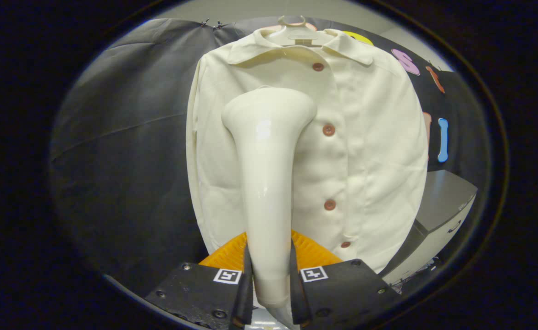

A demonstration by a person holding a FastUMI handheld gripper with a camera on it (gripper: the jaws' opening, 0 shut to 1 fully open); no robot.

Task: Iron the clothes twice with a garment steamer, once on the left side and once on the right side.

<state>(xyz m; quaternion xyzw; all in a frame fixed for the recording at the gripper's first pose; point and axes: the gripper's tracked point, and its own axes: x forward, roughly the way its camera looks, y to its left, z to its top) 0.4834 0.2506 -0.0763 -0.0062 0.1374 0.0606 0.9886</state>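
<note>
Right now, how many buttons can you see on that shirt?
4, down the shirt front: below the collar, mid-chest, lower, near the hem. The steamer, gripped by the tongs, may hide more.

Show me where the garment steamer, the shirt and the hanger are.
garment steamer (269, 151), gripper view, on its neck, gripped between both fingers.
shirt (369, 151), gripper view, on the front panel beside the buttons.
hanger (296, 28), gripper view, on its top above the collar.
</note>
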